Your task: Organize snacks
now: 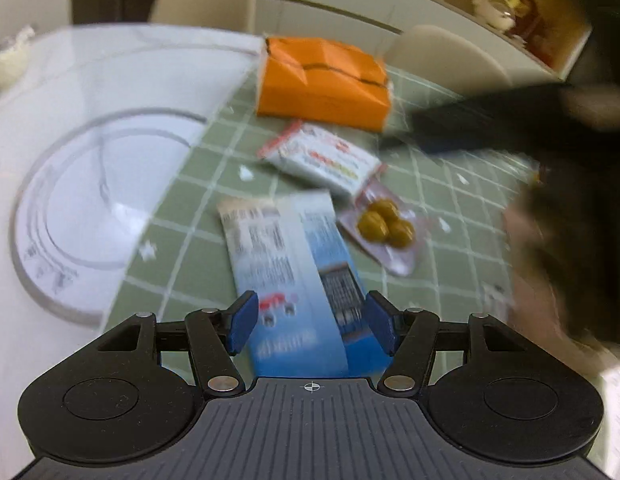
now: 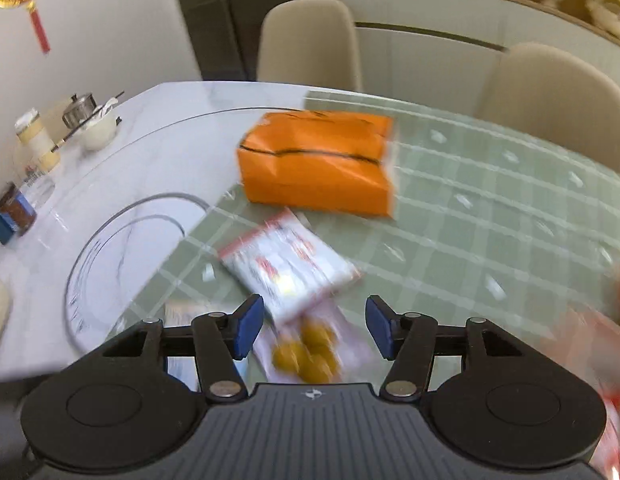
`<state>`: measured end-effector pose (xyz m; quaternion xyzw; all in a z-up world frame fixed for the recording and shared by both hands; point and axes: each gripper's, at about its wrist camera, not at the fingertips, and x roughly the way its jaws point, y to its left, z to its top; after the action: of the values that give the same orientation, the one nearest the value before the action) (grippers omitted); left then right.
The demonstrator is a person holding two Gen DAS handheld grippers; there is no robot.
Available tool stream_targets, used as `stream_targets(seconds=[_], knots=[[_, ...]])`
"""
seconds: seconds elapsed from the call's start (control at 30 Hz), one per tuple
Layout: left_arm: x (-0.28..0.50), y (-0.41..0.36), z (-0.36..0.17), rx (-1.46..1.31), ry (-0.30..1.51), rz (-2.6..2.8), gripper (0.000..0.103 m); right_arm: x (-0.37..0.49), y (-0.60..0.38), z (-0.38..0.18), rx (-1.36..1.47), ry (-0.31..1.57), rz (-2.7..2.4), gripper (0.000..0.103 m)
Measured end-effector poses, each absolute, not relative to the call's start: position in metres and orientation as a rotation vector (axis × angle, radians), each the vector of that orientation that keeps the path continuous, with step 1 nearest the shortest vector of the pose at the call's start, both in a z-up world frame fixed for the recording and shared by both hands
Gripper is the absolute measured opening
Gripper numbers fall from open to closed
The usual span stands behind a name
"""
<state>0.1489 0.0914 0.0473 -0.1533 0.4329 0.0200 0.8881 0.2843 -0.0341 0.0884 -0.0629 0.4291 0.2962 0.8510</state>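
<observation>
**Snack packets on a green checked cloth, seen from both hand-held grippers**

Left wrist view. A blue-and-white snack box (image 1: pixel 298 280) lies flat at lower centre, its near end between the blue pads (image 1: pixel 242 322) of the left gripper (image 1: pixel 311 324); whether the pads press on its sides cannot be told, as motion blur hides the contact. Just right of the box lies a clear packet of green olives (image 1: pixel 385 226). A white packet with red print (image 1: pixel 321 156) lies above it, its lower right corner overlapping the olive packet. Further up sits an orange box (image 1: pixel 323 80) with a dark wavy line across its top. All four rest on the green checked cloth (image 1: pixel 198 216). At left, a clear round turntable (image 1: pixel 42 216) lies on the white tabletop (image 1: pixel 38 92). A dark blurred shape crosses the right edge.

Right wrist view. The right gripper (image 2: pixel 314 326) stands open, pads apart and touching nothing, above the olive packet (image 2: pixel 306 350) at lower centre. The white packet (image 2: pixel 288 264) lies just above, and the orange box (image 2: pixel 317 162) beyond it at centre. A blurred red-and-white wrapper (image 2: pixel 589 344) shows at the lower right edge. At left stand a white bowl (image 2: pixel 98 130), a metal pot (image 2: pixel 80 110) and a jar (image 2: pixel 34 136). Two beige chairs (image 2: pixel 310 40) stand behind the table.
</observation>
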Motion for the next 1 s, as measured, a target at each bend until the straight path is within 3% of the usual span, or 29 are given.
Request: stream_targets(seconds=[0.37, 0.43, 0.7, 1.0], knots=[[0.112, 0.133, 0.047, -0.391, 0.887, -0.091, 0.065, 0.363, 0.047, 0.033, -0.118, 1.013, 0.537, 0.058], [0.113, 0.144, 0.043, -0.421, 0.888, -0.072, 0.065, 0.358, 0.042, 0.033, -0.084, 1.042, 0.543, 0.058], [0.112, 0.149, 0.041, -0.476, 0.881, -0.056, 0.065, 0.294, 0.003, 0.037, -0.114, 1.116, 0.619, 0.042], [0.098, 0.097, 0.04, -0.283, 0.925, -0.122, 0.065, 0.234, -0.059, 0.037, 0.035, 1.2, 0.658, 0.039]])
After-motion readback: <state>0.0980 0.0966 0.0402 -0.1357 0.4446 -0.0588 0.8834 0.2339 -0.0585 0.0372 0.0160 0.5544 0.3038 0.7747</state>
